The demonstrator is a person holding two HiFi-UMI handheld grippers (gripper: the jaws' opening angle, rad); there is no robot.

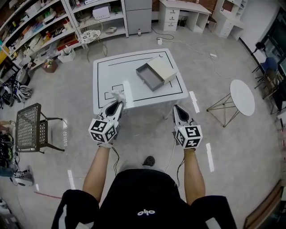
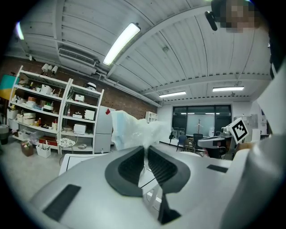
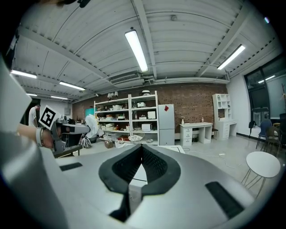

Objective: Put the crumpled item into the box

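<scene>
A crumpled white item (image 1: 119, 96) (image 2: 136, 130) sticks out past the tips of my left gripper (image 1: 117, 103) (image 2: 145, 154), whose jaws are shut on it, above the near left edge of the white table (image 1: 134, 87). A grey open box (image 1: 150, 76) with its beige lid (image 1: 162, 68) lies on the table's far right part. My right gripper (image 1: 176, 108) (image 3: 139, 150) hangs before the table's near right corner, jaws shut with nothing between them. In the right gripper view the left gripper (image 3: 78, 129) with the white item (image 3: 92, 125) shows at the left.
A mesh chair (image 1: 31, 127) stands at the left, a round white side table (image 1: 242, 97) at the right. Shelves (image 1: 40, 31) and a wire chair (image 1: 91, 36) are behind the table. A desk (image 1: 184, 12) stands at the far wall. Grey floor lies all round.
</scene>
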